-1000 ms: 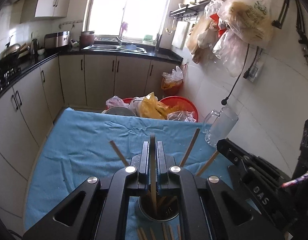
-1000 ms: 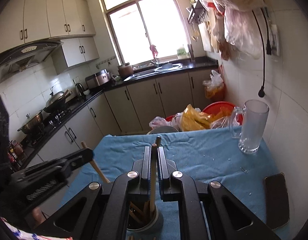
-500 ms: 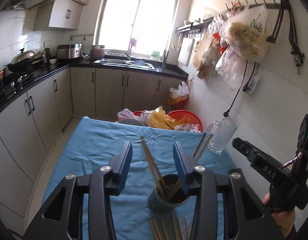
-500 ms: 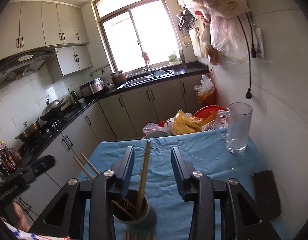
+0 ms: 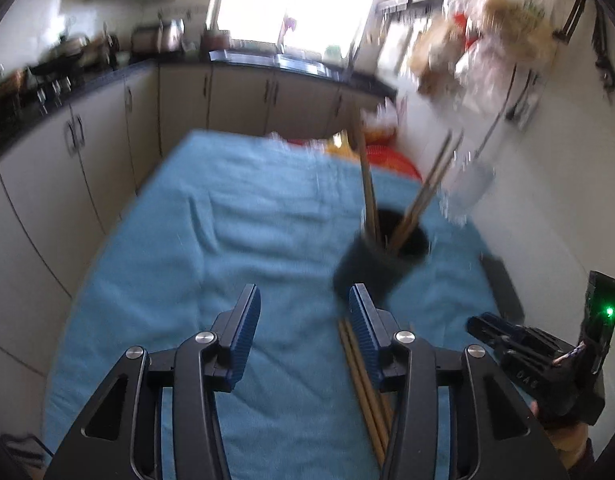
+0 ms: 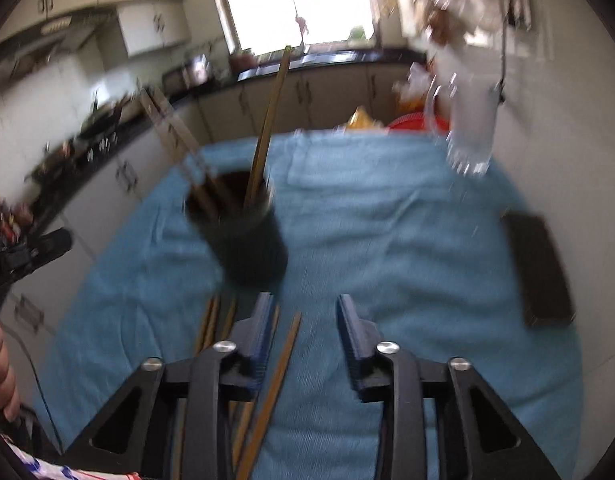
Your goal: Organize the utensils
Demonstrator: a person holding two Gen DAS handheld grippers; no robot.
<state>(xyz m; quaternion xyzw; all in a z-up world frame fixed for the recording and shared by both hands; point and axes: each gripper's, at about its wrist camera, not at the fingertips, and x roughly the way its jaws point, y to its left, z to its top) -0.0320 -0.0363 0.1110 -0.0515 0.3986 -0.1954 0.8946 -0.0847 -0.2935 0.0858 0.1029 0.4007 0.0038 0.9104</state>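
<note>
Both grippers empty, jaws wide: left gripper (image 5: 304, 312), right gripper (image 6: 305, 320). Loose chopsticks (image 5: 365, 392) lie on the blue-clothed desk (image 5: 227, 240) just short of the dark holder cup (image 5: 381, 258), long axis running w/ the jaws, fwd-back. One stick (image 6: 273, 384) sits by the right gripper's left jaw, so right looks nearer for next pick, prob.

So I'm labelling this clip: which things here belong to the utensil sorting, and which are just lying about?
Part of the job:
dark cup
chopsticks standing in it
loose chopsticks on the cloth
left tool, open
right tool, open

Just lying about:
glass mug
black phone
blue cloth
</note>
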